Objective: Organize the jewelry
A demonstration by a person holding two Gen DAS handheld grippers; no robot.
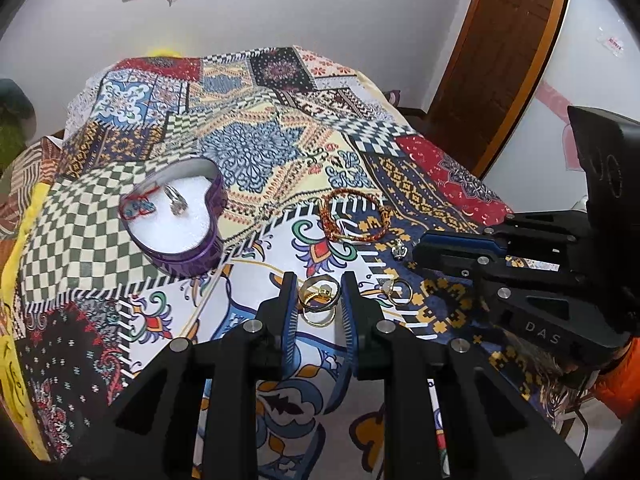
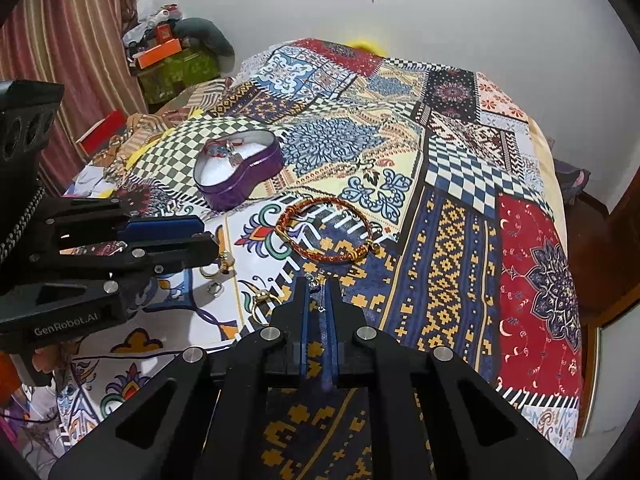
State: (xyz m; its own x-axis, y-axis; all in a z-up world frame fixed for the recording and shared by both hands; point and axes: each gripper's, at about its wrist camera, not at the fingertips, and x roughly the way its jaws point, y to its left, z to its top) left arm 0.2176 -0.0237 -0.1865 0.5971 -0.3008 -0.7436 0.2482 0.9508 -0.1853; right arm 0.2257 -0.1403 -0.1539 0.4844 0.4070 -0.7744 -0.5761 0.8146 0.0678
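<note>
On the patchwork cloth, my left gripper (image 1: 319, 282) has its fingertips closed around a small cluster of gold rings (image 1: 320, 300). My right gripper (image 2: 319, 286) is nearly fully closed, and a small silver ring (image 1: 398, 249) shows at its tip as a sliver of silver between the pads. A red and gold braided bracelet (image 1: 352, 216) (image 2: 328, 232) lies just beyond both grippers. A purple heart-shaped tin (image 1: 200, 256) (image 2: 248, 188) with white padding sits further left, holding a silver ring (image 1: 176, 202) and a red cord piece. One gold ring with a pale stone (image 1: 400, 292) (image 2: 264, 300) lies loose between the grippers.
The patterned cloth (image 2: 440, 260) covers the whole surface and drops away at the right edge. A wooden door (image 1: 500, 60) stands at the right, a striped curtain (image 2: 72, 40) at the left. Boxes and clutter (image 2: 160, 56) are piled beyond the far left corner.
</note>
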